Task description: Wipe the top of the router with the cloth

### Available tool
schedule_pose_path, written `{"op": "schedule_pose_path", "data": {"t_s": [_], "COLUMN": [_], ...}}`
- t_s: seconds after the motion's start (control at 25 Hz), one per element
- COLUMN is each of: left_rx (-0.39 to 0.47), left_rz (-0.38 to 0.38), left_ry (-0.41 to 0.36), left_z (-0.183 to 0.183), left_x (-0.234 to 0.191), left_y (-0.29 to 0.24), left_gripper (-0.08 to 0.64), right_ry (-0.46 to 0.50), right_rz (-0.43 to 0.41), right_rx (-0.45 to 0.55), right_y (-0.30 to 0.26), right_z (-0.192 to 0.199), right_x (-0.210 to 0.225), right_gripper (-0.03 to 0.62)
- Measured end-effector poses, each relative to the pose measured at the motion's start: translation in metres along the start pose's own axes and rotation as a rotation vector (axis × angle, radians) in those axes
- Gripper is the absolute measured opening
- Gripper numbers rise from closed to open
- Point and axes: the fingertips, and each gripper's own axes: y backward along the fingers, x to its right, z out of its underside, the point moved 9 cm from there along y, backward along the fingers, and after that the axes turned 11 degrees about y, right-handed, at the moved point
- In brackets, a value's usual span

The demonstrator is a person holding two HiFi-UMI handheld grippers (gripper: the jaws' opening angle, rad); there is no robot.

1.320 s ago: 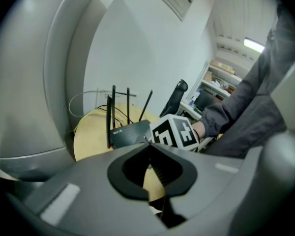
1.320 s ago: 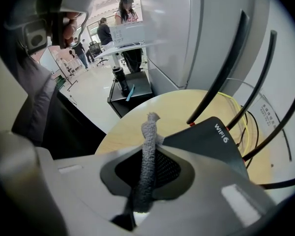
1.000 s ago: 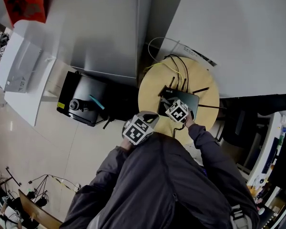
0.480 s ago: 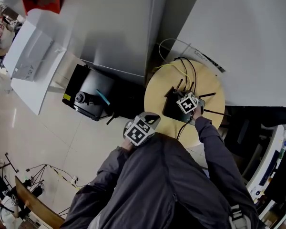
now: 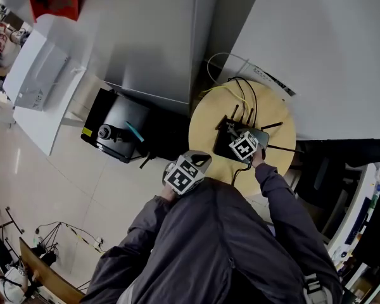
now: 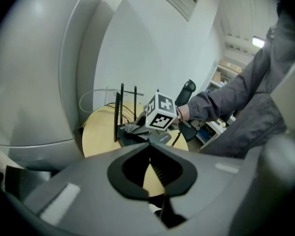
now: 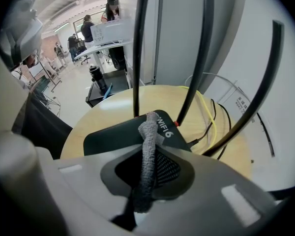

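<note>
Antennas (image 7: 139,48) rise from the router's (image 7: 113,132) far edge, cables (image 7: 214,127) strewn beyond.

Left claw (image 6: 150,146): jaws together, nothing between them, held close to the chest on a bent left arm (image 5: 134,242). Right claw (image 7: 152,146): jaws clamped on a cloth (image 7: 146,171), pointing forward and down at the end of the outstretched right arm (image 5: 275,198).
</note>
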Motion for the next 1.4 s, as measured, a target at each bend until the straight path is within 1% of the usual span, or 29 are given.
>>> {"op": "schedule_pose_path", "data": {"t_s": [0.24, 0.32, 0.48, 0.72, 1.0, 1.04, 1.08, 1.16, 1.2, 1.24, 1.4], "left_rx": [-0.007, -0.014, -0.013, -0.026, -0.042, -0.040, -0.036, -0.032, -0.032, -0.033, -0.038], "left_rz": [0.012, 0.021, 0.028, 0.041, 0.051, 0.047, 0.041, 0.029, 0.023, 0.019, 0.019], "left_ry": [-0.026, -0.033, -0.054, -0.064, -0.056, -0.061, -0.065, -0.064, -0.058, -0.051, -0.036], "left_z": [0.001, 0.001, 0.000, 0.001, 0.002, 0.002, 0.002, 0.001, 0.001, 0.000, -0.001], "left_x": [0.001, 0.003, 0.002, 0.007, 0.008, 0.008, 0.007, 0.006, 0.005, 0.005, 0.007], "left_y": [-0.005, -0.006, -0.010, -0.012, -0.016, -0.018, -0.019, -0.018, -0.017, -0.016, -0.015], "left_gripper": [0.000, 0.000, 0.000, 0.000, 0.000, 0.000, 0.000, 0.000, 0.000, 0.000, 0.000], "right_ry": [-0.022, -0.022, -0.013, -0.068, -0.082, -0.092, -0.122, -0.224, -0.264, -0.279, -0.237], "right_rz": [-0.036, -0.042, -0.068, -0.099, -0.128, -0.138, -0.140, -0.112, -0.094, -0.078, -0.023], "right_rx": [0.009, 0.022, 0.015, 0.038, 0.036, 0.041, 0.057, 0.107, 0.128, 0.137, 0.098], "right_y": [0.006, 0.008, 0.009, 0.015, 0.015, 0.015, 0.016, 0.021, 0.023, 0.025, 0.023], "right_z": [0.006, 0.006, 0.012, 0.017, 0.021, 0.022, 0.024, 0.033, 0.035, 0.037, 0.043], "right_x": [-0.025, -0.034, -0.053, -0.074, -0.083, -0.081, -0.075, -0.050, -0.035, -0.019, 0.028], "right_gripper": [0.031, 0.031, 0.031, 0.031, 0.031, 0.031, 0.031, 0.031, 0.031, 0.031, 0.031]}}
